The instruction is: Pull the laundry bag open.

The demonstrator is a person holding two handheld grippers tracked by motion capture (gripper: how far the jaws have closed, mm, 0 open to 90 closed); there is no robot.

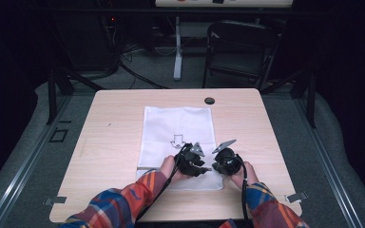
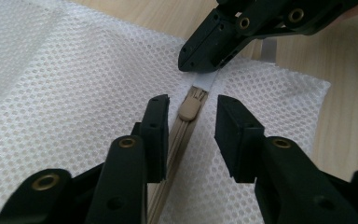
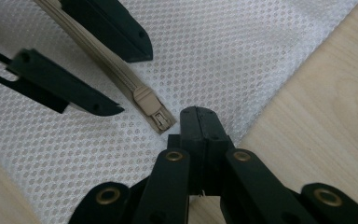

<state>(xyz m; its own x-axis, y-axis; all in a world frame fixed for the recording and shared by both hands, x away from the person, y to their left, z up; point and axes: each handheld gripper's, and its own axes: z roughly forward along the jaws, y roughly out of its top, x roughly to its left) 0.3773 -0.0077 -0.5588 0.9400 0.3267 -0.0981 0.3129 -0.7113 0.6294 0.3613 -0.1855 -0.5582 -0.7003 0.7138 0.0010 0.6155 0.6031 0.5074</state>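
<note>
We note a light wooden table (image 1: 109, 142) on grey flooring, dark surroundings beyond. A white mesh zippered laundry bag (image 1: 178, 128) lies flat at the table's centre, its near edge under both tools. The left gripper (image 2: 191, 119), held in a hand (image 1: 167, 166) with a plaid sleeve, angles down over the bag; its jaws stand apart, straddling the beige plastic zipper pull (image 2: 188, 108) without touching it. The right gripper (image 3: 199, 122) meets it from the opposite side, jaws pressed together on the white fabric tab (image 2: 202, 81) at the zipper's end, beside the bag's edge. The beige zipper track (image 3: 107, 65) runs between the left jaws.
</note>
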